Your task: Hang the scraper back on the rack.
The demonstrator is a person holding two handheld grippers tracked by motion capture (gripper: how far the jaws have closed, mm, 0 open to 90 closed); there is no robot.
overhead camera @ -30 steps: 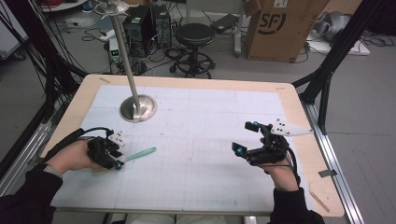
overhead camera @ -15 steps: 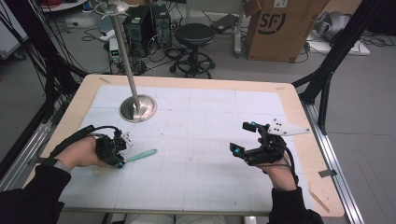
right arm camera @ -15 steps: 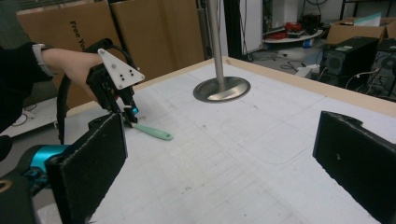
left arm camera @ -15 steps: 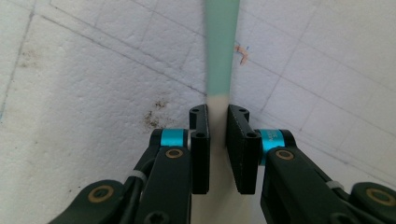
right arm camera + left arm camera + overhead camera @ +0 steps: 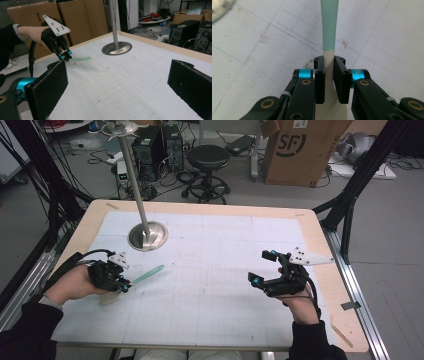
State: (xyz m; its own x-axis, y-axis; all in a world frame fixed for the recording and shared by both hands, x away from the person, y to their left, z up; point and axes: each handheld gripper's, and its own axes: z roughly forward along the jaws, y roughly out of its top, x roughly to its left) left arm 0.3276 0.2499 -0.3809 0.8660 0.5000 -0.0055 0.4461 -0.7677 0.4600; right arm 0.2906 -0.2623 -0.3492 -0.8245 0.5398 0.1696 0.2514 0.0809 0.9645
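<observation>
Now | left tool (image 5: 329, 66) clamps spoon (image 5: 329, 30) | right tool (image 5: 120, 85) wide apart

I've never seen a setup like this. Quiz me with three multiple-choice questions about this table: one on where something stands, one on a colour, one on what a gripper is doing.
1. Where does the metal stand rest?
A. far left part of the table
B. near right corner
C. on the floor

2. What colours is the spoon?
A. red and black
B. mint green and cream
C. all yellow

3. What is the left gripper doing?
A. standing wide open
B. pressing the stand
C. clamping the spoon

Answers: 1 A, its round base sits there in the high view. 2 B, green stem, cream near the jaws. 3 C, both pads press the spoon's neck.
</observation>
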